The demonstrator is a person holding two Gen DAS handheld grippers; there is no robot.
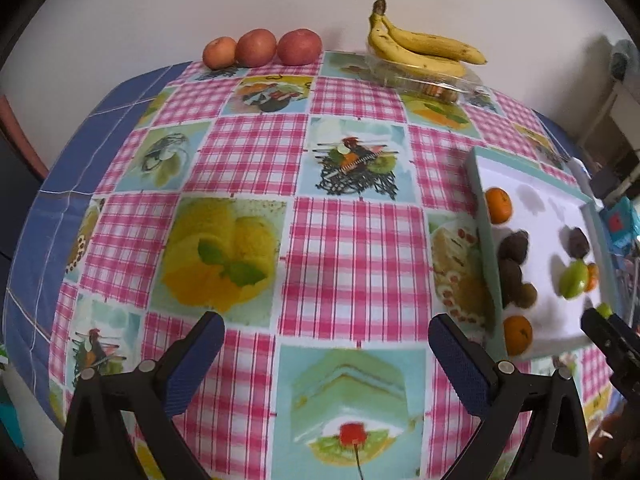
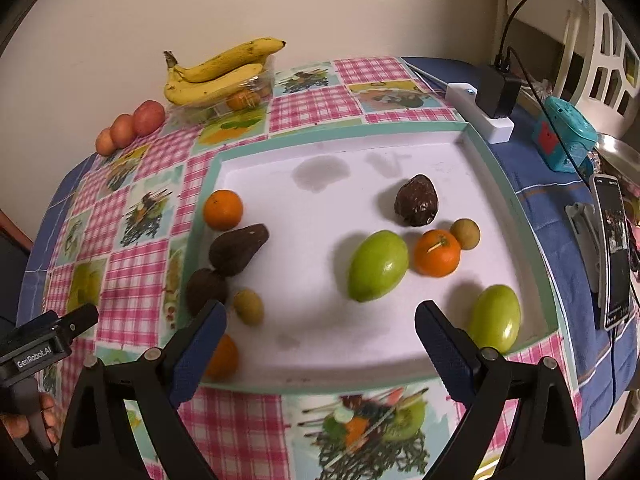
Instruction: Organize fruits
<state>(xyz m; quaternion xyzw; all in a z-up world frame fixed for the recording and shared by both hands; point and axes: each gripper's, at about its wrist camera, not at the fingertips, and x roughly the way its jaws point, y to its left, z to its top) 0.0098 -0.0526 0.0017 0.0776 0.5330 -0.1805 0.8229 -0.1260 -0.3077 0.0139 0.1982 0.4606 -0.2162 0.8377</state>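
Left gripper (image 1: 326, 344), black with blue-padded fingers (image 1: 196, 364), is hovering over the pink-checked, fruit-printed tablecloth (image 1: 248, 160); its jaws are standing wide apart with nothing between them. Right gripper (image 2: 320, 336), same build, is hanging over the near edge of the shallow white tray with a pale green rim (image 2: 340, 128); its jaws are also standing wide apart and gripping nothing.

Fruit is lying in the tray in two loose groups.
- Left side, along the rim: a small orange tangerine (image 2: 223, 209), a dark brown pear-shaped fruit (image 2: 237, 249) touching a second dark brown fruit (image 2: 205, 289), a small olive-brown round fruit (image 2: 249, 306), and another orange fruit (image 2: 224, 356) partly hidden behind the right gripper's left finger.
- Right side: a dark brown wrinkled fruit (image 2: 416, 200), a large green oval fruit (image 2: 378, 266) just beside an orange tangerine with a stem (image 2: 436, 253), which is touching a small tan round fruit (image 2: 465, 233).
- A second green oval fruit (image 2: 495, 317) is sitting near the tray's front right corner, just beside the right gripper's right finger.

Outside the tray, at the far table edge: a bunch of yellow bananas (image 2: 216, 76) is resting on a clear plastic container (image 2: 224, 106), and three reddish round fruits (image 1: 260, 49) are sitting in a row near the wall.
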